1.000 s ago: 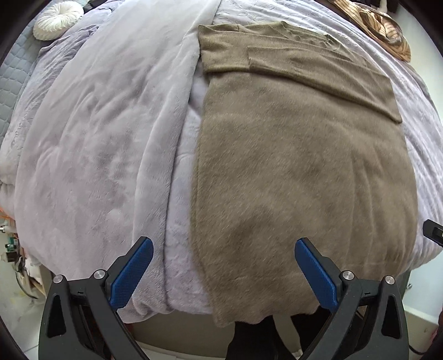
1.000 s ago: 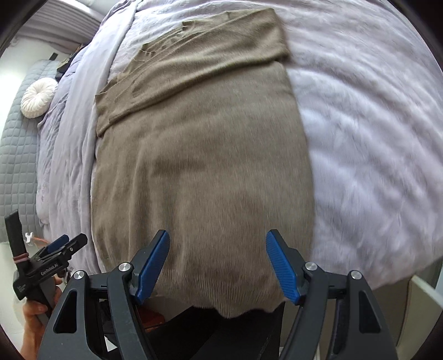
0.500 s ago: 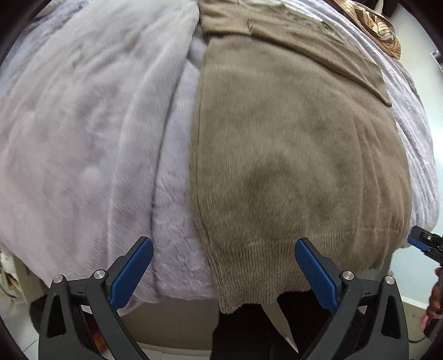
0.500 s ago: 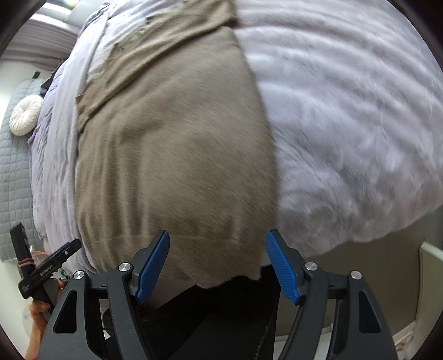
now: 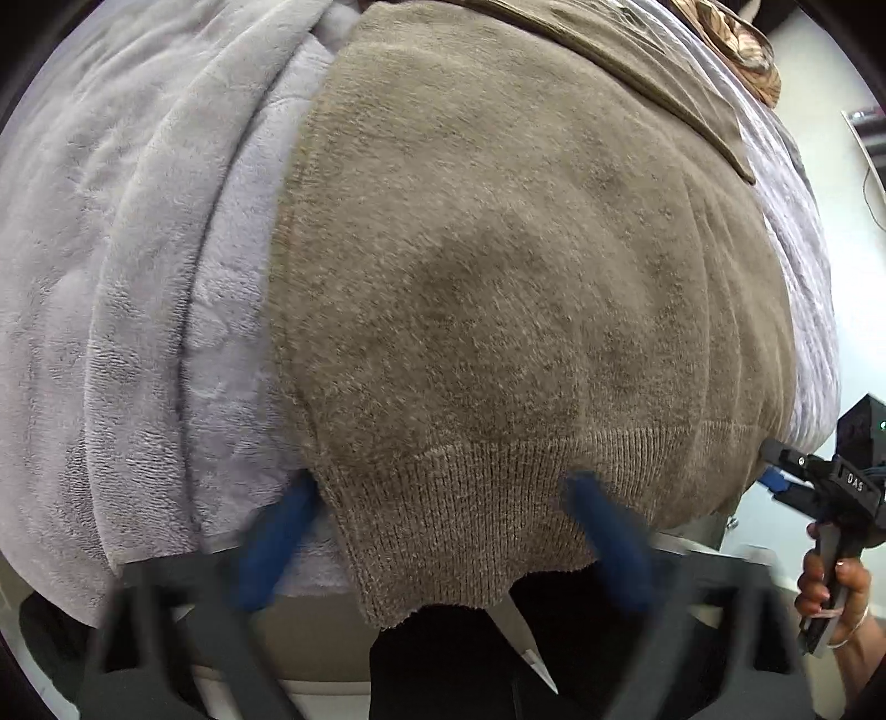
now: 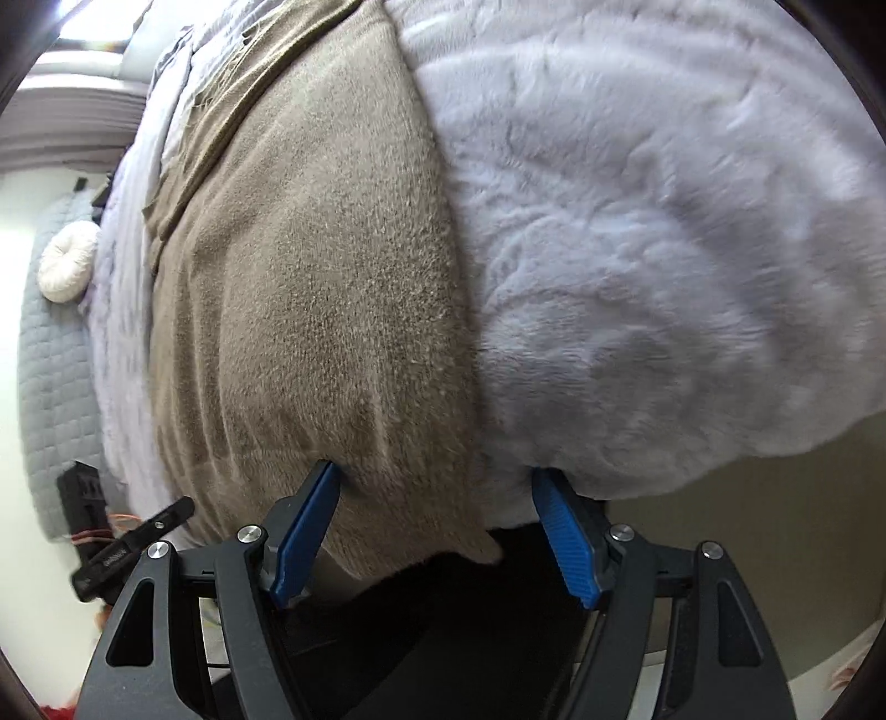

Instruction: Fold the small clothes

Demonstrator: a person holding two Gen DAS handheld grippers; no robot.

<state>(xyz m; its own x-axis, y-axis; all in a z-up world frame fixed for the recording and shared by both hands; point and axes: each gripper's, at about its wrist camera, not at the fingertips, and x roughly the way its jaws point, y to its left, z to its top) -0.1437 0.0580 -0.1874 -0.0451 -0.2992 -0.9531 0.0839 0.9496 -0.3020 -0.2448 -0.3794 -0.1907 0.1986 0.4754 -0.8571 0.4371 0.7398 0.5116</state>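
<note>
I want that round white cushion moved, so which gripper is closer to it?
Left. The round white cushion lies far left, beyond the brown sweater; the left gripper straddles the sweater's left hem corner on that side, while the right gripper straddles its right hem corner, farther away.

Taupe sweater [image 5: 498, 288], lilac blanket [image 6: 664, 249]

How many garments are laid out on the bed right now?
1. A brown knit sweater lies flat on the grey fleece blanket, its ribbed hem hanging over the near edge. A patterned brown item at the far corner may be another; too unclear to tell.
</note>
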